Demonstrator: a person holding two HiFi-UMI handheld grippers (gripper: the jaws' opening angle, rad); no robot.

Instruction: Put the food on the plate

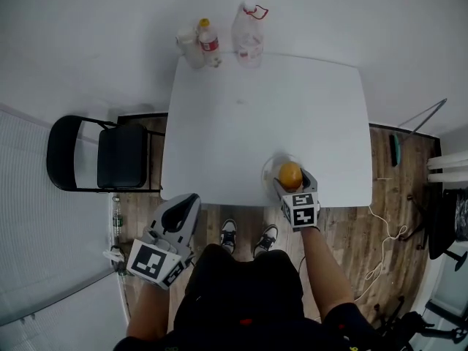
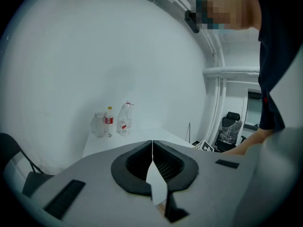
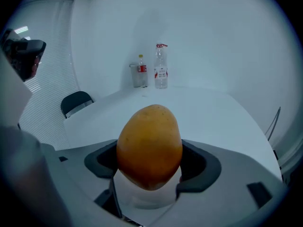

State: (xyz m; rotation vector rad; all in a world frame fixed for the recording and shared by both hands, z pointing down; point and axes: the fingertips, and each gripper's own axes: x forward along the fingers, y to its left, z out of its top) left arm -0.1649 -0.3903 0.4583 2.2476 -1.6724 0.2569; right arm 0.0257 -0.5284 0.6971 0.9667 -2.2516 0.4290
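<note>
Since the white surface (image 1: 256, 123) is bare except at its far edge, the drop zone is unobstructed. Black folding chair (image 1: 110, 156) sits off to the left, out of the way. Plate (image 1: 266, 171) is near the front edge, right of centre; it's pale on white, so its rim is hard to trace.

Right gripper (image 1: 292, 184) is over the plate, its fingers (image 3: 199, 167) pinching the orange-yellow fruit (image 3: 149, 145) from both sides at its widest part, likely to stop it rolling out. Can't tell whether the fruit already touches the plate or hangs just above it.

Left gripper (image 1: 178, 214) is parked off the surface's front-left corner, fingers (image 2: 135, 162) pressed together on nothing: not needed for this step.

Bottles (image 1: 210, 44) stand well apart at the back.
</note>
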